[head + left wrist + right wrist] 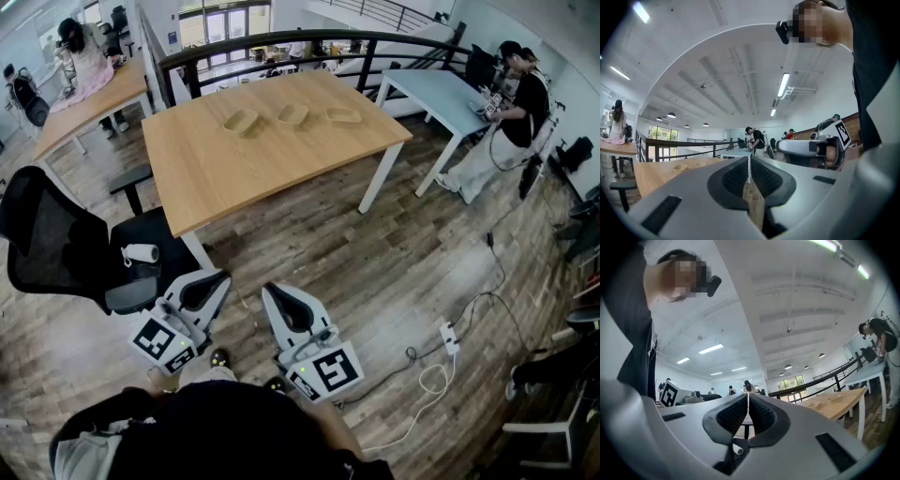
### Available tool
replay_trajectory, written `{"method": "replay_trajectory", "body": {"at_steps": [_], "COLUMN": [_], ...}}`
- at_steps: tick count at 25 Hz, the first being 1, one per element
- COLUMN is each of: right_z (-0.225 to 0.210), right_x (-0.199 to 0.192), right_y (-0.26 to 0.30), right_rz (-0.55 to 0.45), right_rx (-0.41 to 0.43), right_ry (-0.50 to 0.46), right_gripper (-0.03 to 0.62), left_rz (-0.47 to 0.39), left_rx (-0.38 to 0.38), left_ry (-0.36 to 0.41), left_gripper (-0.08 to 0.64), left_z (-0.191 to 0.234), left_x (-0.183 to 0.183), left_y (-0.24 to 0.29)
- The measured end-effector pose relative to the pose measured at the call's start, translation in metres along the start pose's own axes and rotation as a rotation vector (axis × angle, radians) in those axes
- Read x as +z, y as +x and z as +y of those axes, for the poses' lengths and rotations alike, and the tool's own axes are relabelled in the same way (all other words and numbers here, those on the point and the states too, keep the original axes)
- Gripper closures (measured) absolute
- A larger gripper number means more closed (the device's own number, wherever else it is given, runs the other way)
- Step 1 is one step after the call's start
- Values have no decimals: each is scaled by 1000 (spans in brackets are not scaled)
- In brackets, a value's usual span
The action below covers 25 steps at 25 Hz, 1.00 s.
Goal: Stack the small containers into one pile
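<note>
Three small tan containers lie in a row on the far half of the wooden table (216, 178): left (241, 121), middle (292, 114), right (343, 116). They stand apart, none stacked. My left gripper (221, 276) and right gripper (268, 290) hang side by side close to my body, well short of the table, over the wood floor. Both are shut with nothing between the jaws. In the left gripper view the shut left gripper (749, 163) points level, with the containers (680, 167) small and far off to its left. The right gripper (748, 401) tilts slightly upward, with the containers (813, 404) to its right.
A black office chair (56, 246) with a white roll (142, 253) on its seat stands left of the table's near corner. A power strip (450, 338) and white cables lie on the floor at right. People work at a light table (441, 94) and another wooden table (94, 98).
</note>
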State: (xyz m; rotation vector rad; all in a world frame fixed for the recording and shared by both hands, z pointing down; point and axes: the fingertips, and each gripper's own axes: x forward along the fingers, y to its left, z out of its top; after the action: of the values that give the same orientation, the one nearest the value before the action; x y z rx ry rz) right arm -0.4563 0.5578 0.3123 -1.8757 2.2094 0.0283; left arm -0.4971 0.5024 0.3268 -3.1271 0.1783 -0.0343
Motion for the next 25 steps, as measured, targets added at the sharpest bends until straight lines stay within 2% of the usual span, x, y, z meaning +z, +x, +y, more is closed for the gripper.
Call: {"method": "replay_trajectory", "body": {"at_steps": [10,18,25], "right_z": [4,-10,-37], "right_x": [1,5,-5], "right_y": [-49,-78,-98], "right_rz": [-28,-66,-26], "right_rx": [-30,-120,-190], "right_ry": [18,49,35], "right_gripper": [565,565,563], "left_rz": [32,56,68], "left_rx": [-28,-130,-196], "left_ry": [14,17,-5], "left_gripper": [529,529,529], "left_z": [-53,-85,-99], "left_x": [-6,-15,-22], "left_y": [1,22,49]}}
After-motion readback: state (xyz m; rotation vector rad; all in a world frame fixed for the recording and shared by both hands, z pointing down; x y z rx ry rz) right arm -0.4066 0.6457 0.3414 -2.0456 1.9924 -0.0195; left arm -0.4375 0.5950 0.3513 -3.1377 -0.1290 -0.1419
